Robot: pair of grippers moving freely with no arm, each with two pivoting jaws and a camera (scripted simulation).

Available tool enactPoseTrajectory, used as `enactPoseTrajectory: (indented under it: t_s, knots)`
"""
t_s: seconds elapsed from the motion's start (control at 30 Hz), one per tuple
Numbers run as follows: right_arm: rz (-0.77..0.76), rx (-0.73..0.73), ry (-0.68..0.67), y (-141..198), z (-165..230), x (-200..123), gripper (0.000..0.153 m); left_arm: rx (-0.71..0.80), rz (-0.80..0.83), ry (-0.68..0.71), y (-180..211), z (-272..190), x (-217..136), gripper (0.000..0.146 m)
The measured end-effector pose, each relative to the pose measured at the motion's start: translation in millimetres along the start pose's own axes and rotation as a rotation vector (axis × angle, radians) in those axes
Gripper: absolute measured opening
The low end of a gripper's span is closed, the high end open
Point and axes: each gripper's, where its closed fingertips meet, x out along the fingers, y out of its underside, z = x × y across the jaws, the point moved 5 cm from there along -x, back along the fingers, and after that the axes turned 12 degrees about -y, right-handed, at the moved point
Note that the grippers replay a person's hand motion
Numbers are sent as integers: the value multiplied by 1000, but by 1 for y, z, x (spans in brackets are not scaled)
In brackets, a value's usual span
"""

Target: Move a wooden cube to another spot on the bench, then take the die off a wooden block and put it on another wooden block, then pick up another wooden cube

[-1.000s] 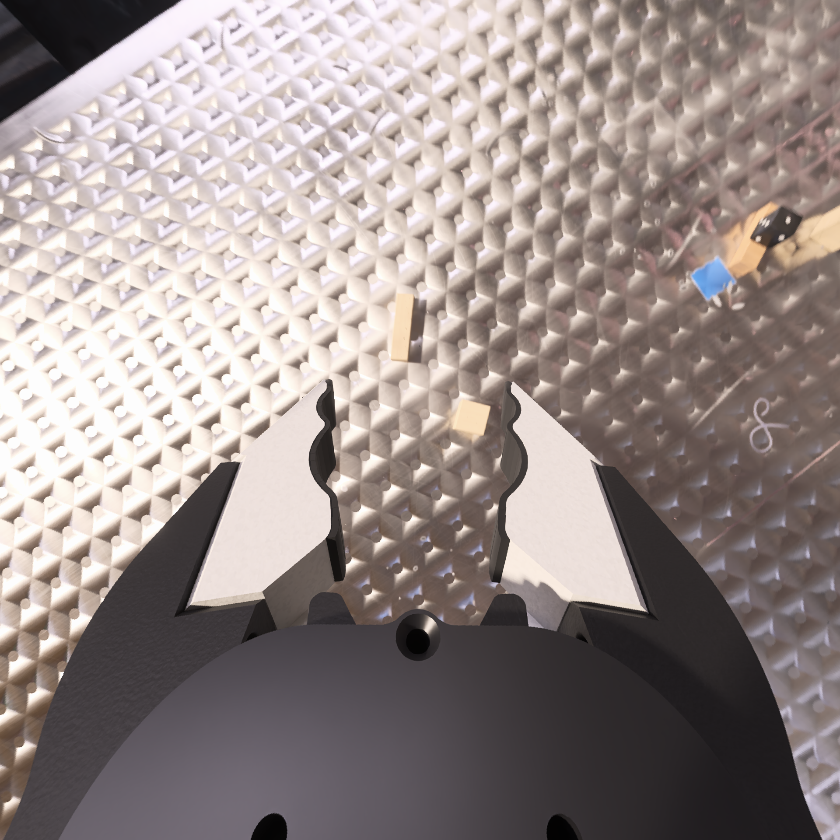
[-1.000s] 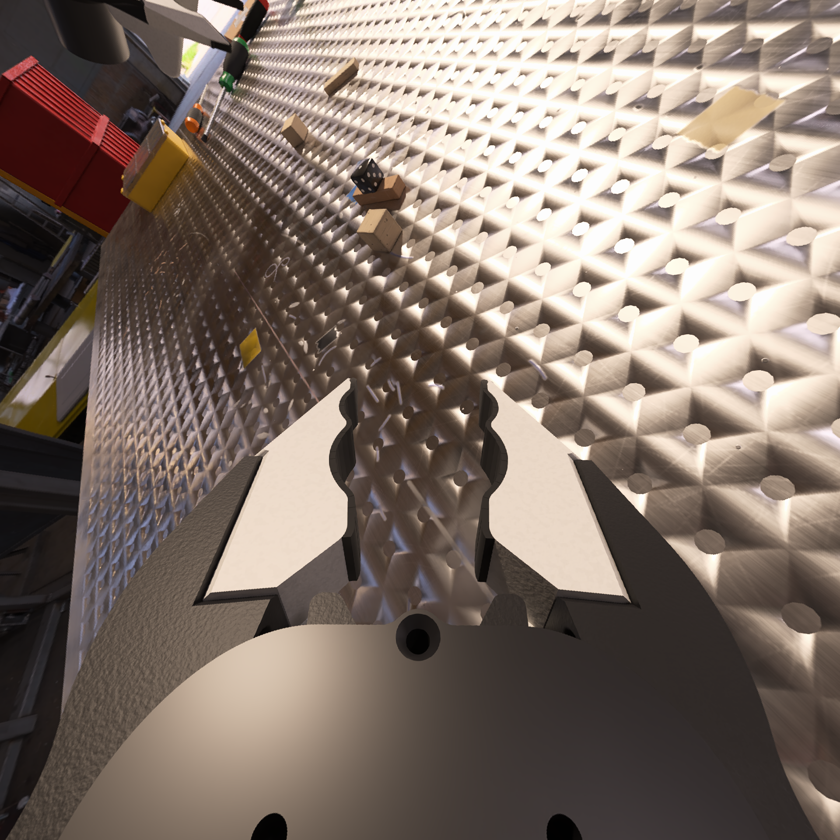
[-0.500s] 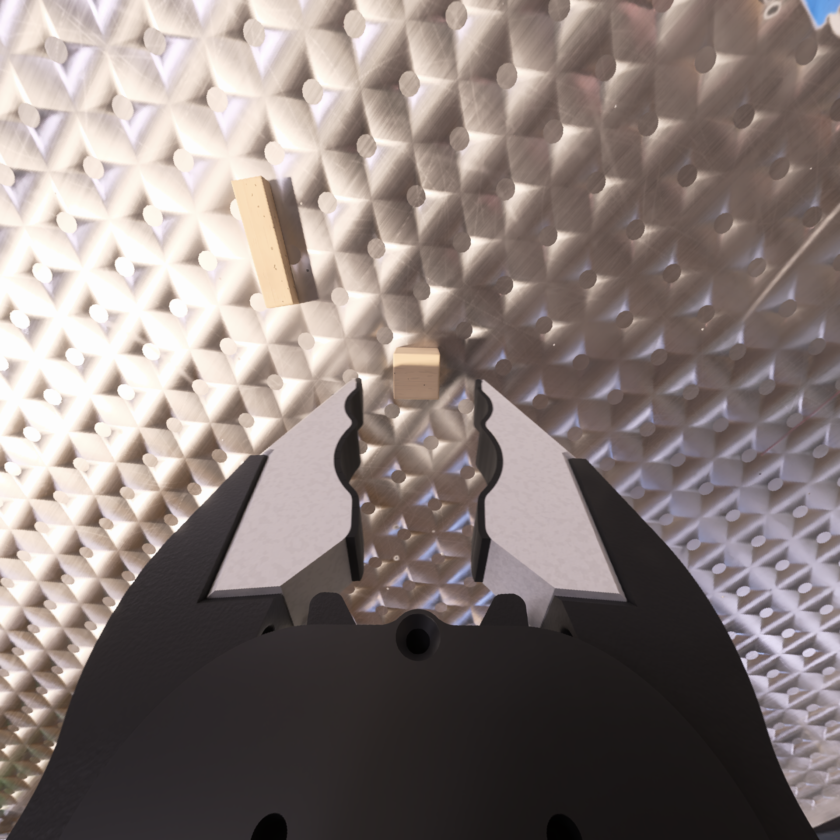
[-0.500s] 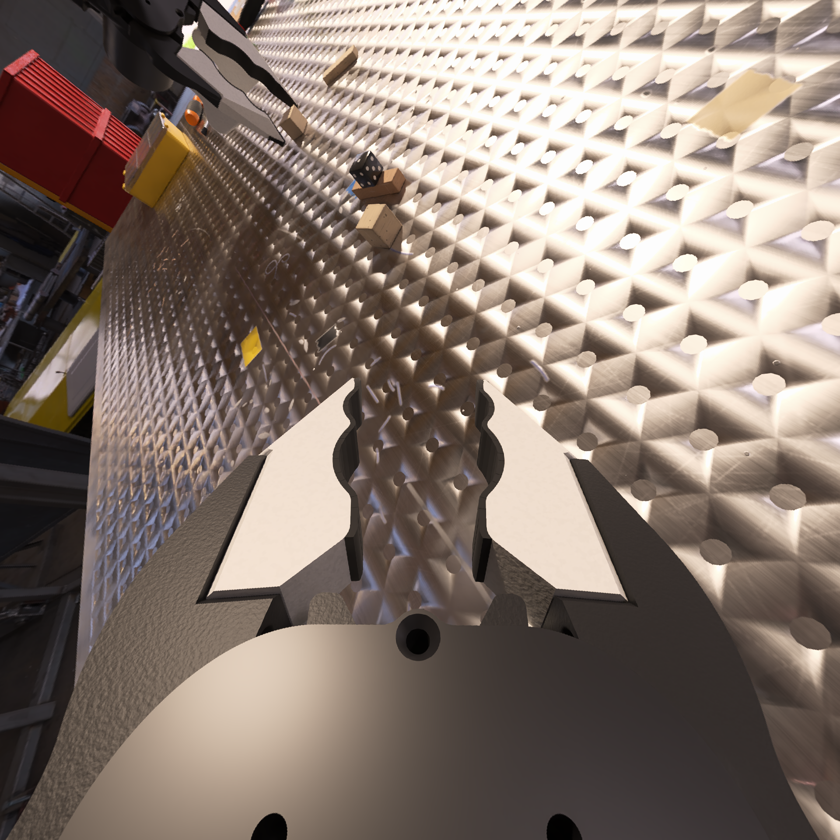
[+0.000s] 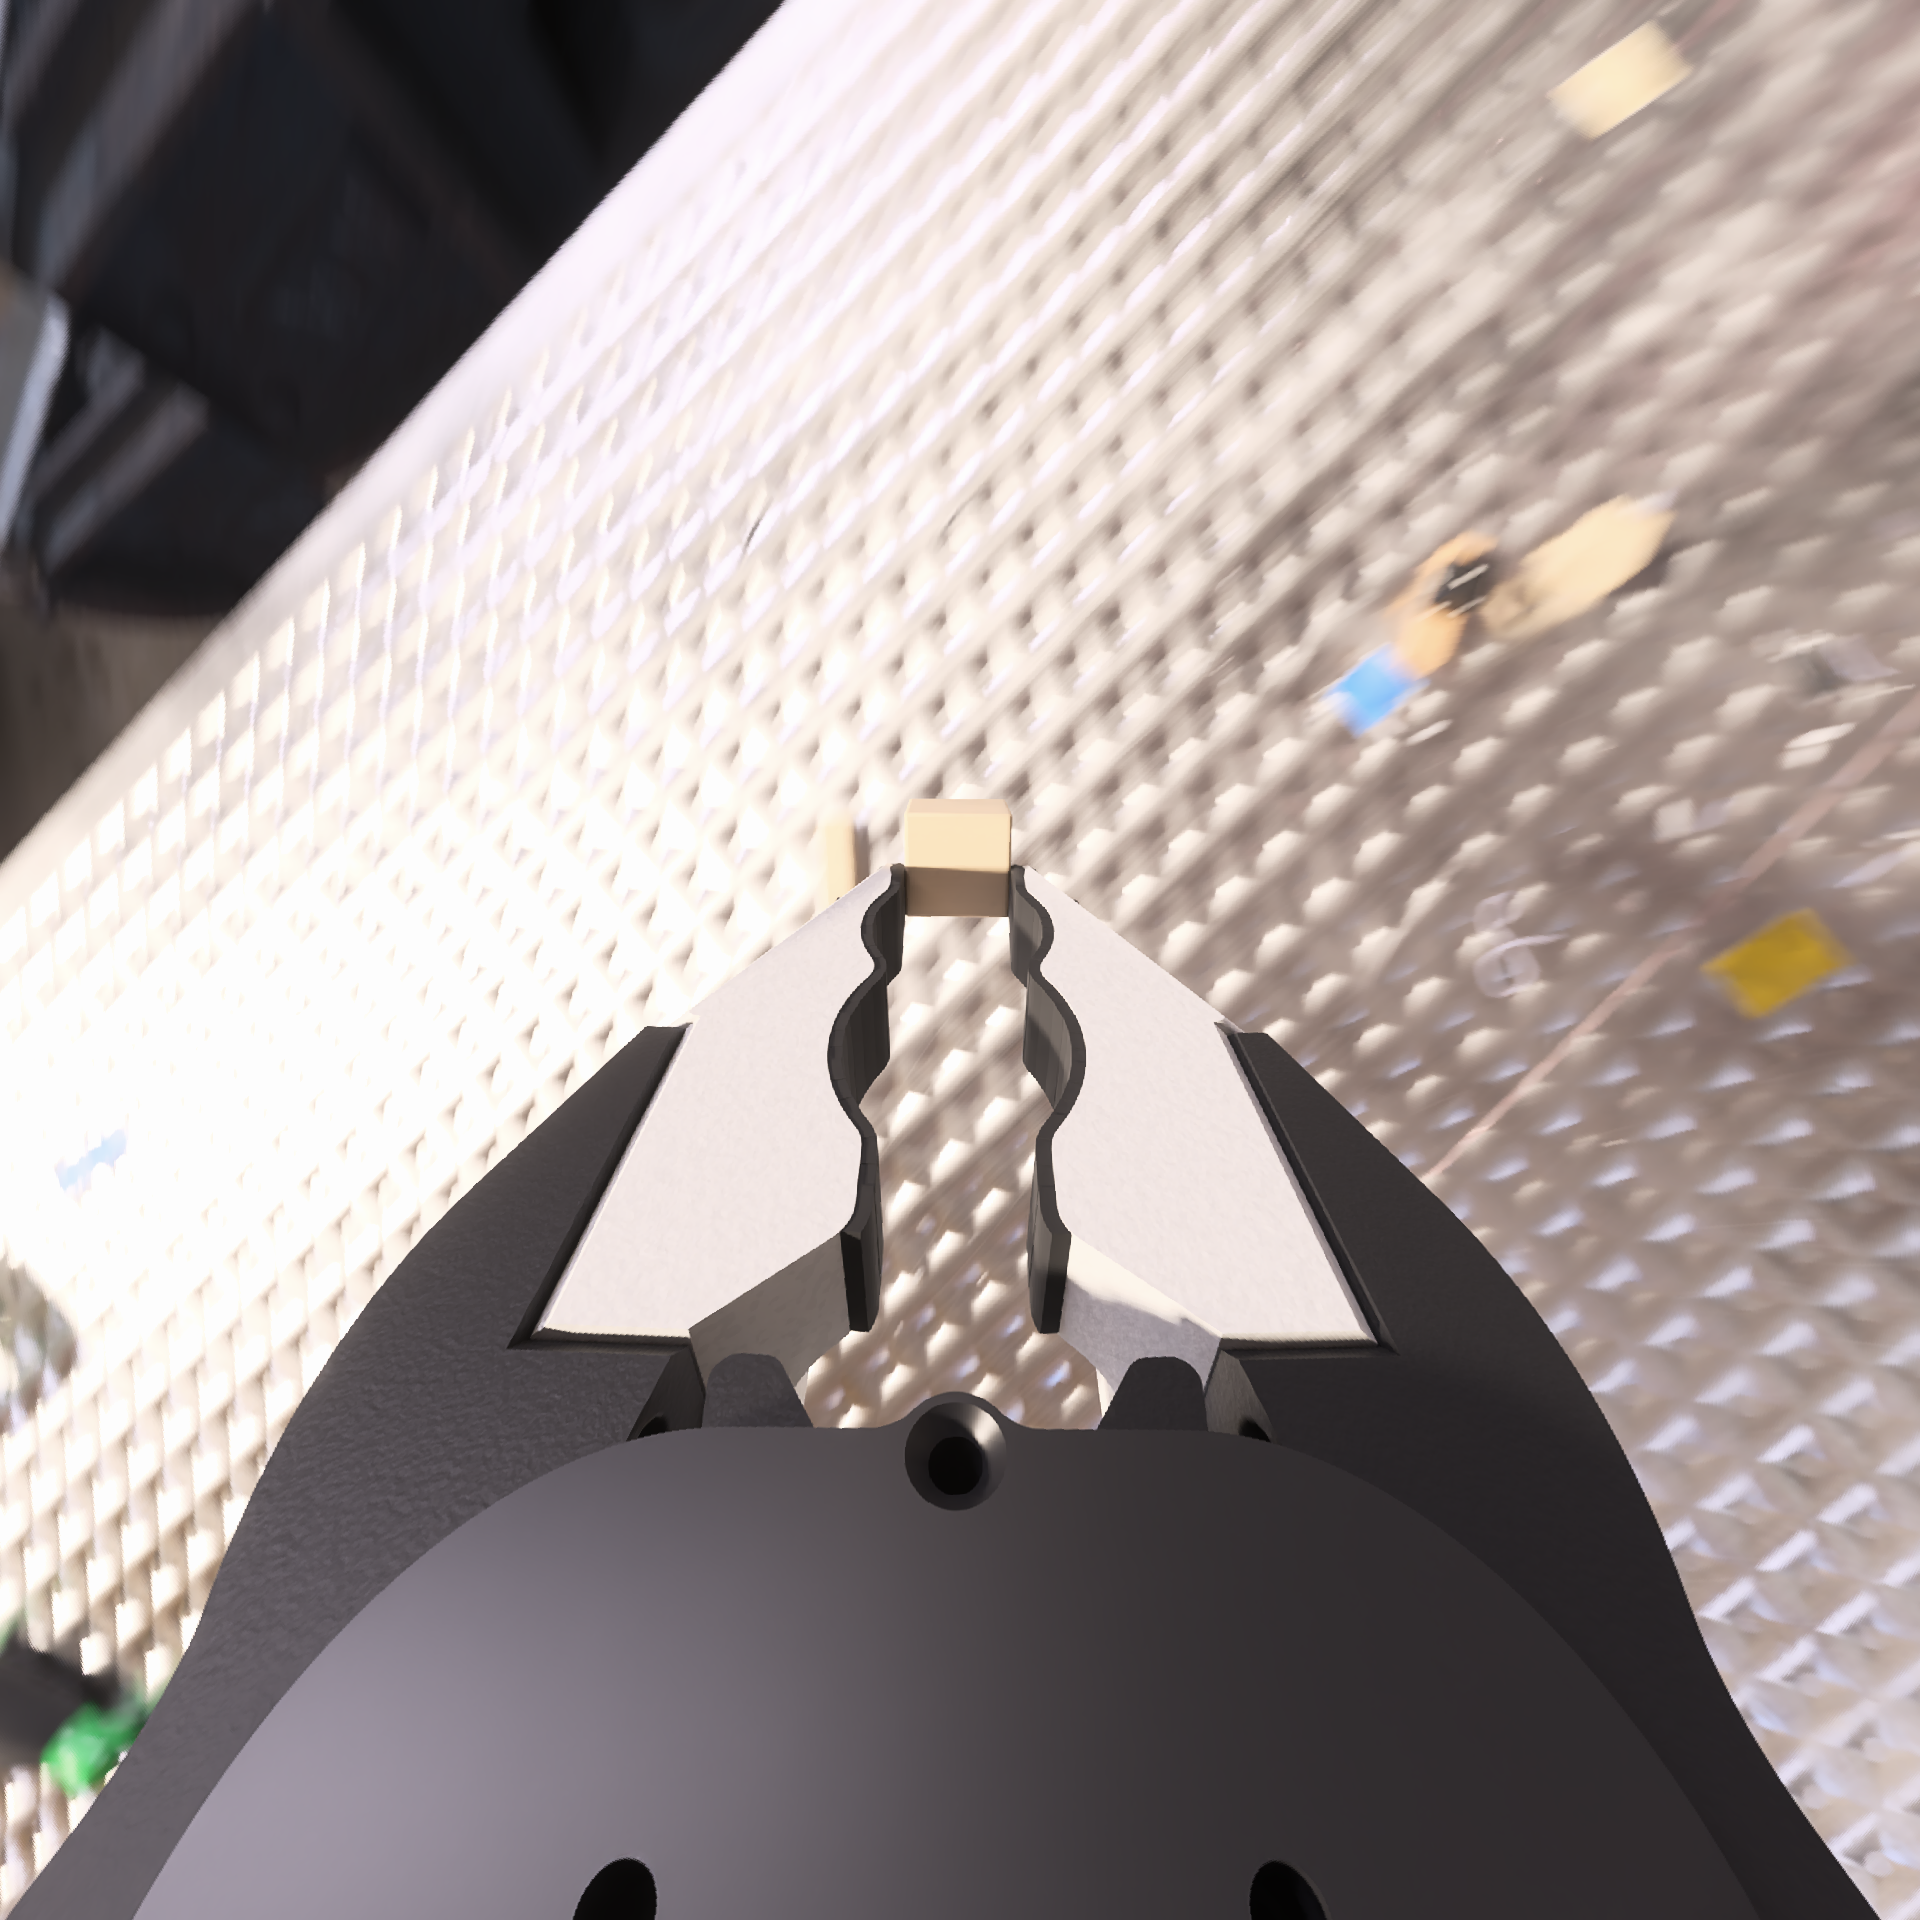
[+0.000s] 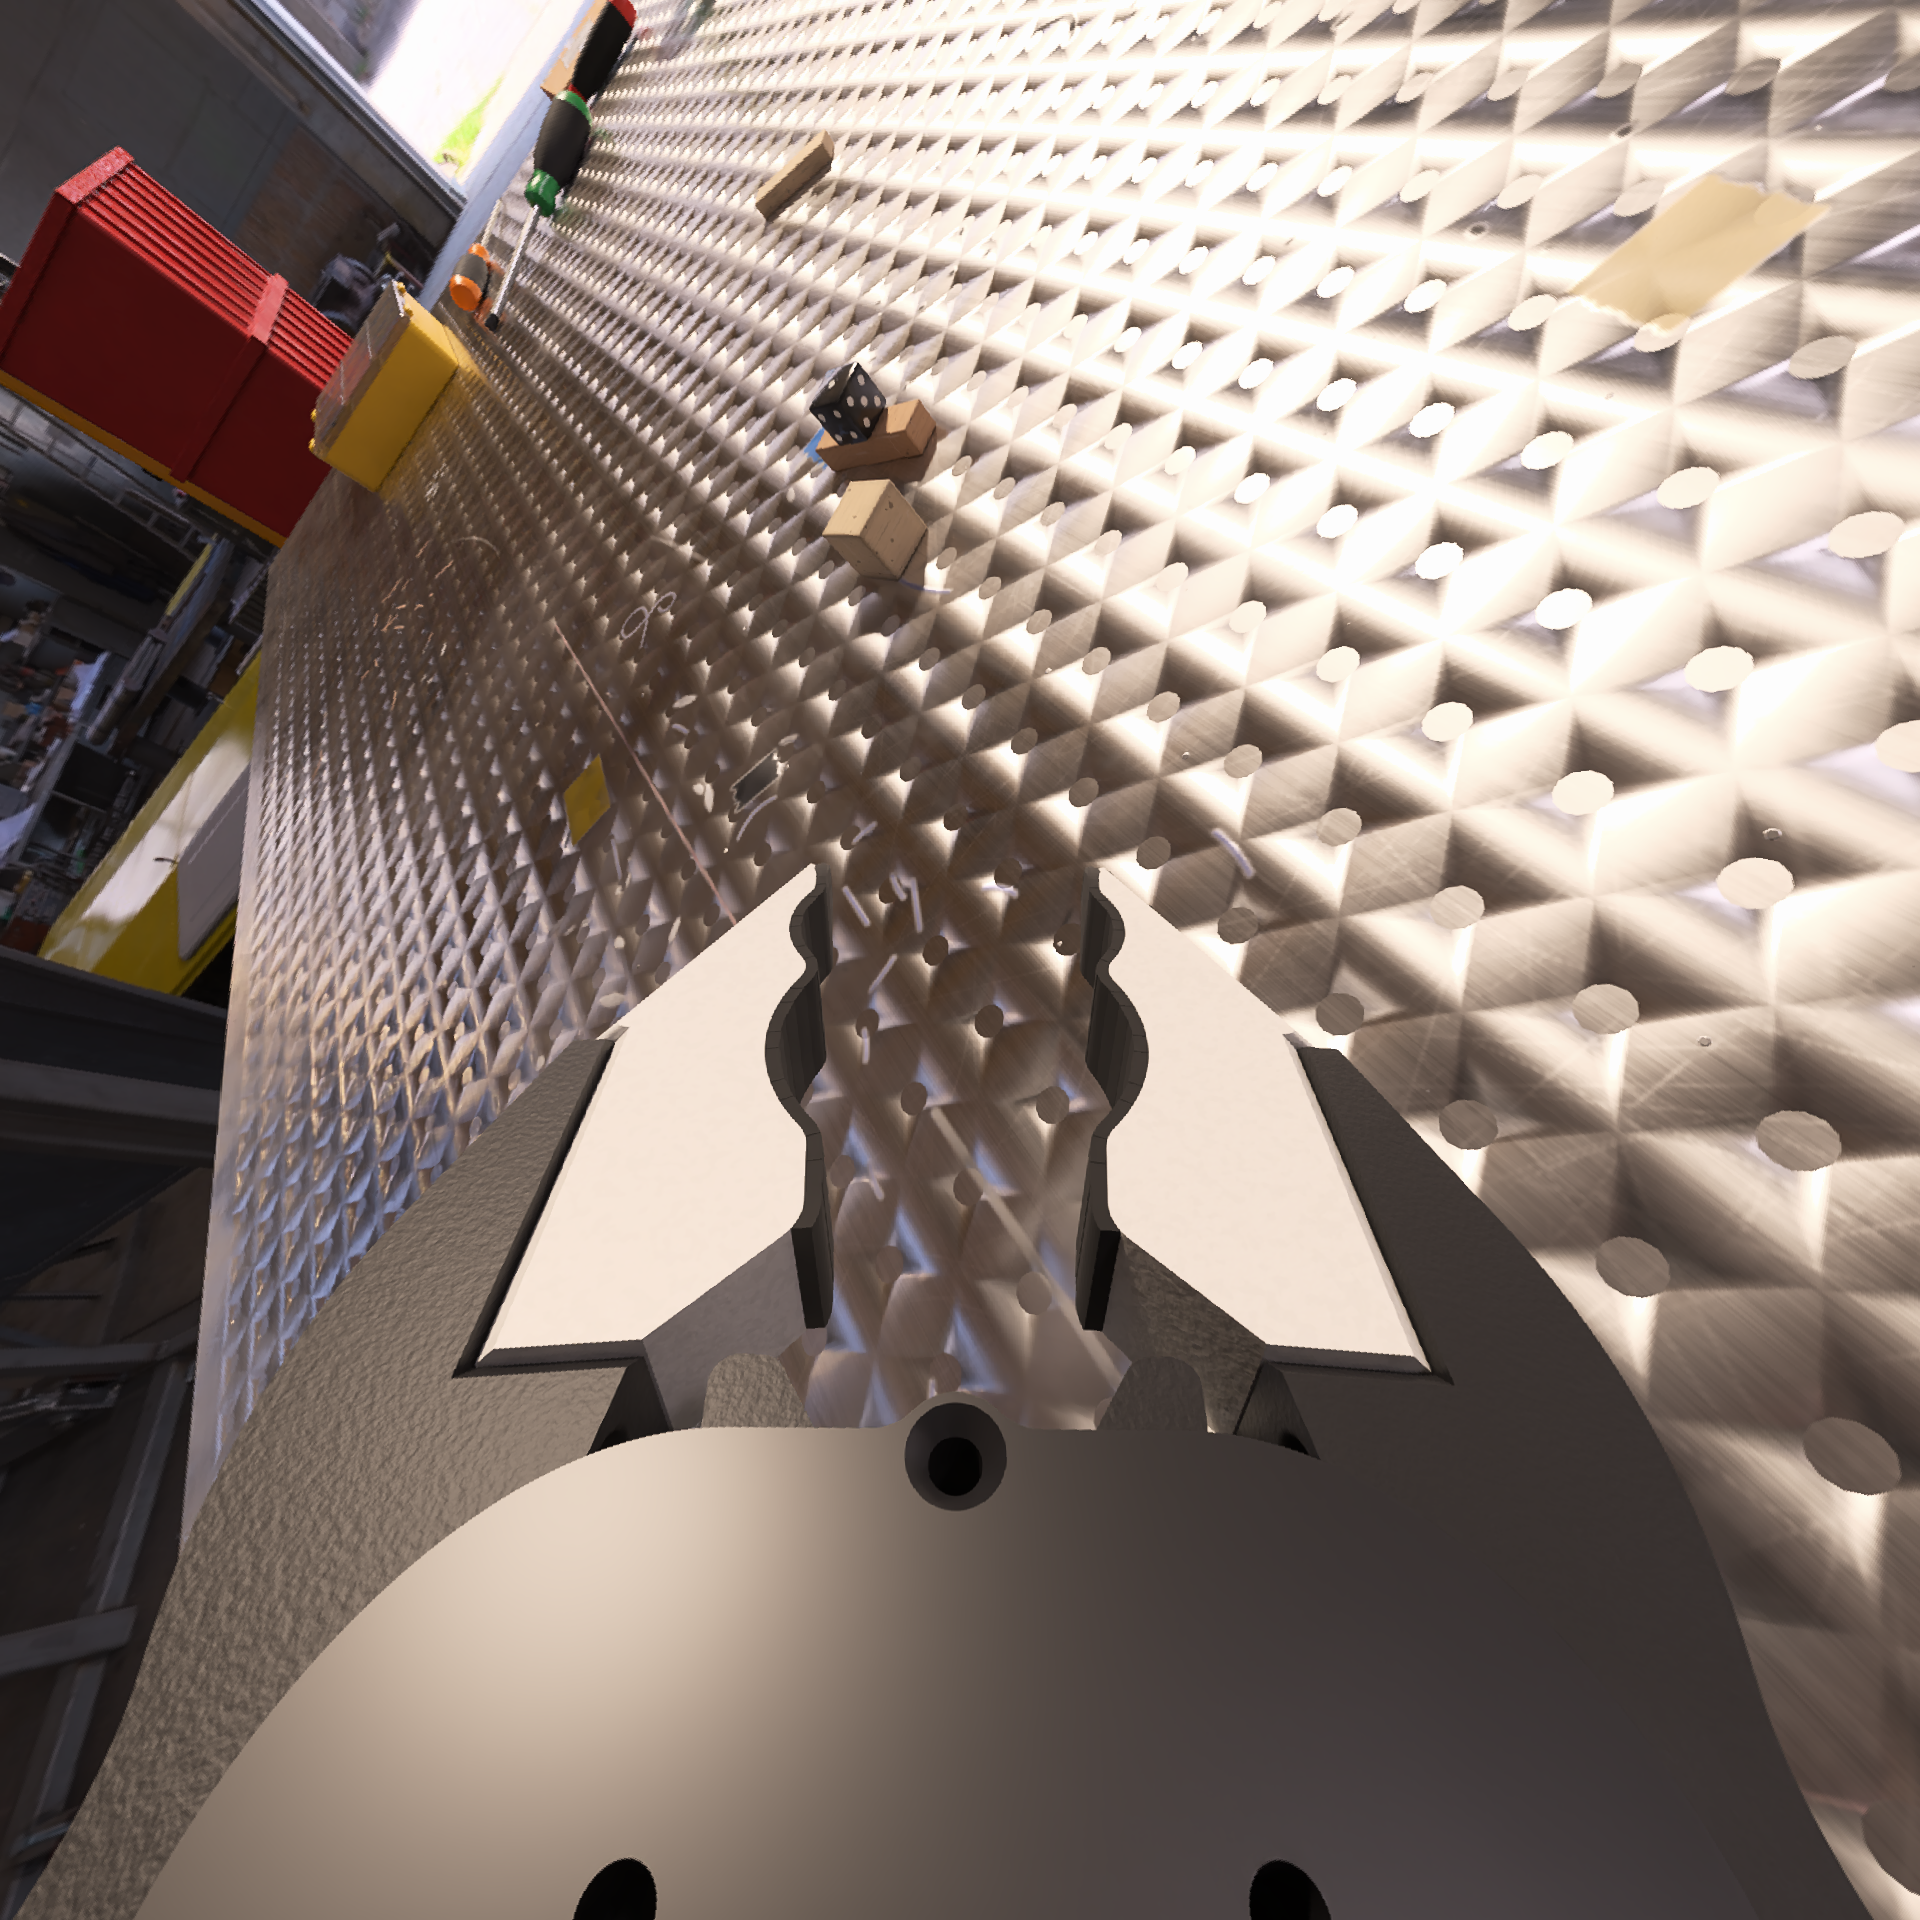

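Pinching a small wooden cube (image 5: 956,871) at its very tips, the left gripper (image 5: 957,896) sits mid-frame in its own view; the cube's lower part is hidden between the fingertips, and the perforated metal bench (image 5: 623,520) behind is smeared with motion blur. At upper right of that view the die (image 5: 1463,585) and its wooden block (image 5: 1429,631) are only blurred blobs, a blue scrap (image 5: 1369,696) beside them. Right wrist view is sharp: the right gripper (image 6: 954,894) has its jaws spread with nothing between them. Upper centre, the black die (image 6: 849,402) rests on a flat wooden block (image 6: 883,436), with another wooden cube (image 6: 878,525) just below it. A screwdriver (image 6: 571,114) at top is cut off by the frame edge.
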Motion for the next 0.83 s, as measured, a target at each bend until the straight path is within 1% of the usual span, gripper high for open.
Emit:
enactPoseTrajectory:
  t_s: [0.07, 0.13, 0.17, 0.23, 0.33, 0.4, 0.47, 0.67, 0.83]
  knots:
    - [-5, -5, -4, 0, 1, 0, 49, 79, -94, 80, -39, -39, -17, 19]
    - [-19, -9, -9, -1, 1, -2, 50, 170, -123, 195, -68, -88, -11, 19]
    - [-29, -13, -11, -1, 2, -3, 51, 210, -118, 245, -77, -113, 0, 19]
    - [-54, -29, -14, -1, 4, -7, 52, 282, -71, 329, -87, -159, 33, 19]
    - [-98, -38, -14, -1, 6, -12, 52, 334, 22, 411, -90, -206, 86, 19]
    - [-105, -41, -6, -1, 6, -13, 52, 343, 63, 428, -91, -221, 110, 19]
    - [-95, -44, 7, -1, 6, -12, 52, 351, 87, 435, -93, -231, 123, 19]
    - [-82, -37, 11, -1, 5, -11, 52, 399, 132, 427, -92, -240, 135, 19]
    - [-71, -34, 11, 0, 5, -10, 52, 430, 168, 395, -83, -242, 144, 19]
